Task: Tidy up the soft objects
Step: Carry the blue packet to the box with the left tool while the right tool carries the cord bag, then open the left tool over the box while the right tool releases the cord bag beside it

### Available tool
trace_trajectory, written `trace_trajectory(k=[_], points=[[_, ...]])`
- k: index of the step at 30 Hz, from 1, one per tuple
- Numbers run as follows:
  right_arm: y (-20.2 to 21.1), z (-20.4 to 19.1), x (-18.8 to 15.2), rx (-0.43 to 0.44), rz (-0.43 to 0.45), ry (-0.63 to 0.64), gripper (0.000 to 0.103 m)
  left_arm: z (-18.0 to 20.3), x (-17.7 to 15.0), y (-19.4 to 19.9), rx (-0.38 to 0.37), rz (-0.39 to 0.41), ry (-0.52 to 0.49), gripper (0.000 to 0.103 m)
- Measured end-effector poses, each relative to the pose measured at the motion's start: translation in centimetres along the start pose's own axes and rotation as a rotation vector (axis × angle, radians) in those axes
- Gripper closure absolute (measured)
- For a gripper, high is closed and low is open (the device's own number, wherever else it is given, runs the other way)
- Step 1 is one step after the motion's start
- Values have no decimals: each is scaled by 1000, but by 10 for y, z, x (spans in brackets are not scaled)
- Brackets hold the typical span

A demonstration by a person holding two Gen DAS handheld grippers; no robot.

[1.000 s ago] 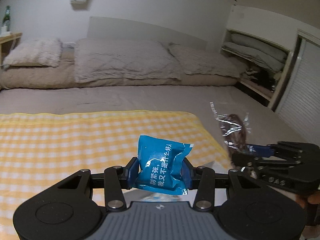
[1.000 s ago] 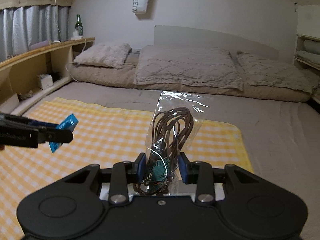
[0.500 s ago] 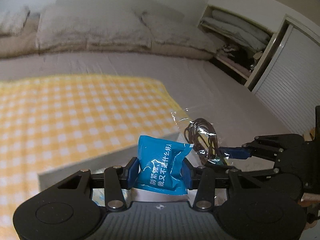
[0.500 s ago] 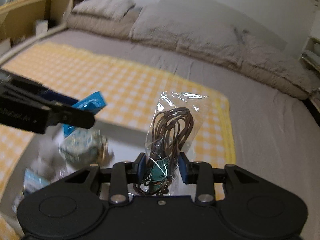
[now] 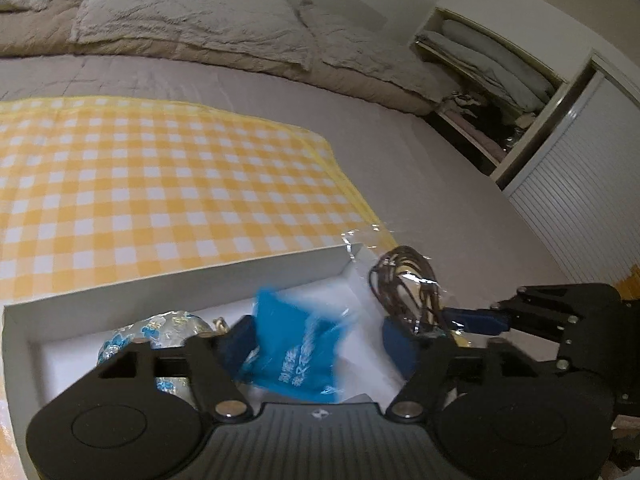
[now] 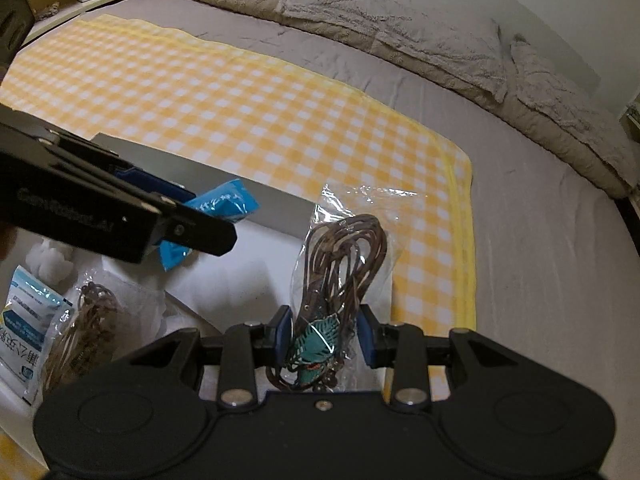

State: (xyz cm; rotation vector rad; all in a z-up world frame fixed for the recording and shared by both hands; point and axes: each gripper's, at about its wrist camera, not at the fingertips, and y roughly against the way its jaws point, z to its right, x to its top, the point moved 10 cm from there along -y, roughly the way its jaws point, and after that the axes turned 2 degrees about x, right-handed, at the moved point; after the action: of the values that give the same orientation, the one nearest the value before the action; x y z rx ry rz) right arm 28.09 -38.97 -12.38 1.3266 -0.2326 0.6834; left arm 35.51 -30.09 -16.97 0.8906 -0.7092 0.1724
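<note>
Blue packet [image 5: 298, 350] blurs between the opening left gripper [image 5: 316, 344] jaws above the white box [image 5: 168, 280]; right gripper [image 6: 323, 335] clamps the bagged brown cord [image 6: 344, 256]

Your left gripper [image 5: 316, 340] is matte black, with a ribbed grey plate at its base bearing a tiny logo. A round embossed disc sits on each side of that plate, and two angular black linkage arms rise from silver pivot screws toward dark blue finger pads [image 5: 398, 342]. Your right gripper [image 6: 324, 334] has the same build: black body, twin discs, silver screws at the arm pivots, one small screw at the centre, and blue pads. Faint grey lettering runs along the left gripper's side, too blurred to read.
</note>
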Motion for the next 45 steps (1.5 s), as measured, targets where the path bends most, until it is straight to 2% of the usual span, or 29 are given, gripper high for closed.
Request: trace_trajectory(k=[9, 16, 25, 36, 45], points=[[-18, 5, -6, 33, -34, -15, 66, -7, -6, 4, 13, -44, -18, 31], [-15, 9, -8, 56, -36, -101, 47, -2, -10, 7, 30, -67, -69, 27], [-1, 13, -16, 61, -37, -151, 47, 4, -13, 24, 42, -65, -98, 22], [43, 19, -2, 83, 81, -269, 47, -4, 5, 68, 103, 9, -105, 20], [80, 12, 12, 87, 193, -325, 46, -8, 19, 124, 167, 87, -127, 15]])
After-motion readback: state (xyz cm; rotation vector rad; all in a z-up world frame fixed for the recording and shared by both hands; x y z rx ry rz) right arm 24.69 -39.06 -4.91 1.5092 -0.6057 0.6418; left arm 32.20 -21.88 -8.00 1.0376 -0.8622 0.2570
